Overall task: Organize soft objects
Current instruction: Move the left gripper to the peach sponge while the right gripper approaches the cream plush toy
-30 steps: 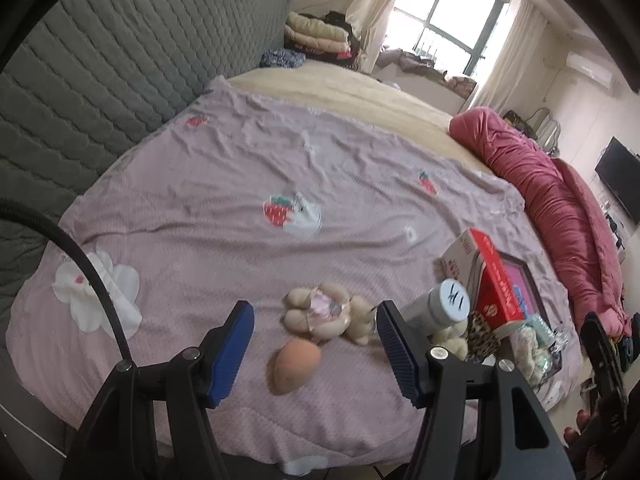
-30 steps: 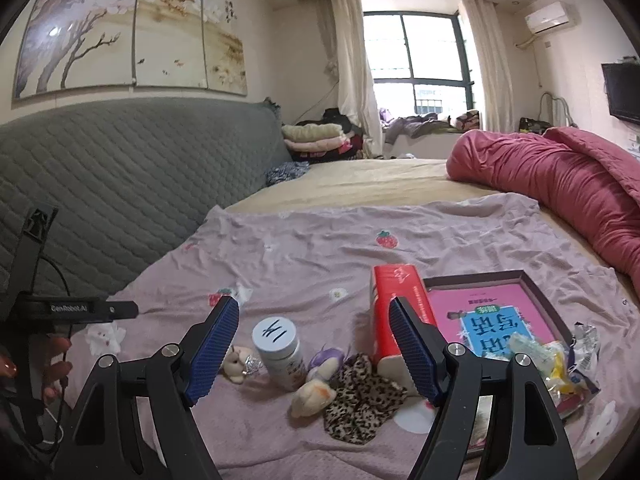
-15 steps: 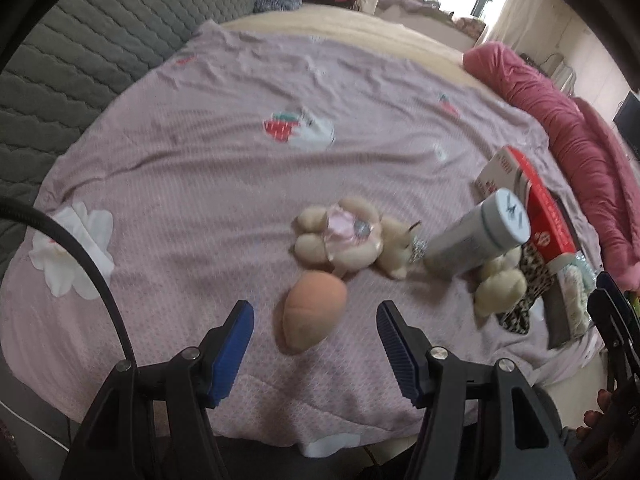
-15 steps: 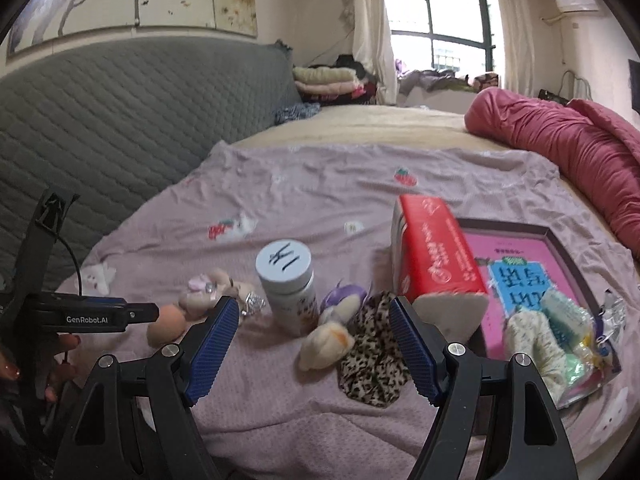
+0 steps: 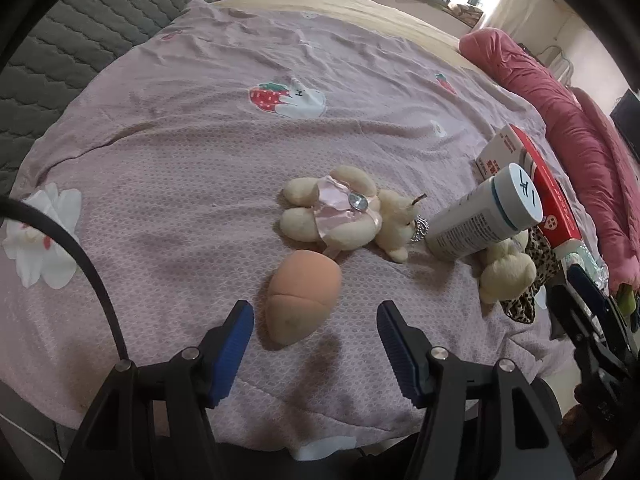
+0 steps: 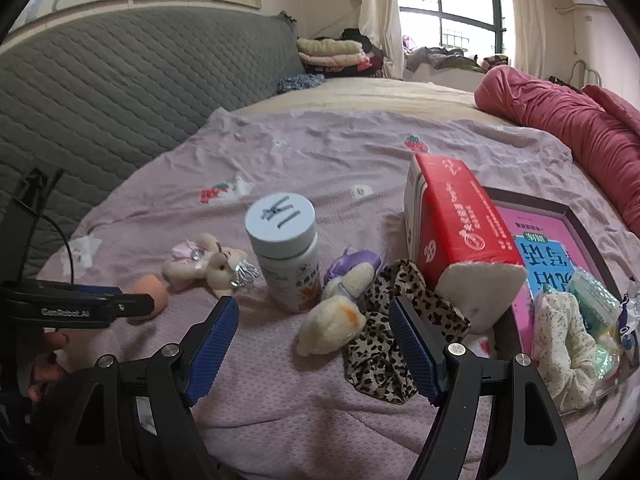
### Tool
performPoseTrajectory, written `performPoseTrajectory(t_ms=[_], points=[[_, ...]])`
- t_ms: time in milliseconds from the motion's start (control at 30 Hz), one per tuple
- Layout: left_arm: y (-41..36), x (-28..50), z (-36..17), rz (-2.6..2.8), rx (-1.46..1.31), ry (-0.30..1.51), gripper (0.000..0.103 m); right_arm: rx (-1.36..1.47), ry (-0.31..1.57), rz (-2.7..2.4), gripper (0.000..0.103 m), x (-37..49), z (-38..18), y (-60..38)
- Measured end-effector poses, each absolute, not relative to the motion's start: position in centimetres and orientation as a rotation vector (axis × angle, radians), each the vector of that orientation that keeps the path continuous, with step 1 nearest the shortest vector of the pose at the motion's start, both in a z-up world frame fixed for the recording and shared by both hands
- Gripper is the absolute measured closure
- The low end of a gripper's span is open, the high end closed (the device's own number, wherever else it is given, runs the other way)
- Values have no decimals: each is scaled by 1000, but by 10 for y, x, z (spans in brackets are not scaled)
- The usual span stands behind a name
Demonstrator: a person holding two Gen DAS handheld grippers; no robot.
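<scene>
On the pink bedsheet (image 5: 200, 168) a peach egg-shaped sponge (image 5: 304, 296) lies just ahead of my left gripper (image 5: 314, 312), which is open, its blue pads apart from it. Behind the sponge is a cream plush bunny in a pink dress (image 5: 340, 212). My right gripper (image 6: 313, 306) is open above a small cream and purple plush (image 6: 332, 322) and a leopard-print cloth (image 6: 384, 344), touching neither. The sponge (image 6: 150, 290) and bunny (image 6: 204, 262) also show in the right wrist view, beside the left gripper's body (image 6: 80, 306).
A white bottle (image 6: 286, 252) stands between the two plush toys. A red tissue box (image 6: 456, 228), a pink book (image 6: 556, 248), a floral cloth (image 6: 564, 340) and a green packet (image 6: 596, 304) sit to the right. A red quilt (image 6: 560, 120) and grey headboard (image 6: 120, 92) border the bed.
Both grippers have come down toward the bed and tilted downward, so the sponge, toys and bottle look nearer and larger. Their jaws stay equally wide. Nothing on the sheet moved.
</scene>
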State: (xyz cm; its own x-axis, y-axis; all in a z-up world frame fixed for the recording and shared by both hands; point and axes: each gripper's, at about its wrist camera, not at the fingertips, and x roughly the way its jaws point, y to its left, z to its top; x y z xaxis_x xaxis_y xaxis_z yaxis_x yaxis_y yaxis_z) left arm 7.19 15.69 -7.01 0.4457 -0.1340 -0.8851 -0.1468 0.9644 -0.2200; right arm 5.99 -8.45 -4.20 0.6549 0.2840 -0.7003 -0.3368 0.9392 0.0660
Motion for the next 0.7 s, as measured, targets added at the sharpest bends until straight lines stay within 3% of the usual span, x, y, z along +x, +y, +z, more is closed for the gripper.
performPoseTrajectory(t_ms=[700], points=[[148,84,-86,-10,-245,1135,39,-150,864,327,24,90,-85,-62]])
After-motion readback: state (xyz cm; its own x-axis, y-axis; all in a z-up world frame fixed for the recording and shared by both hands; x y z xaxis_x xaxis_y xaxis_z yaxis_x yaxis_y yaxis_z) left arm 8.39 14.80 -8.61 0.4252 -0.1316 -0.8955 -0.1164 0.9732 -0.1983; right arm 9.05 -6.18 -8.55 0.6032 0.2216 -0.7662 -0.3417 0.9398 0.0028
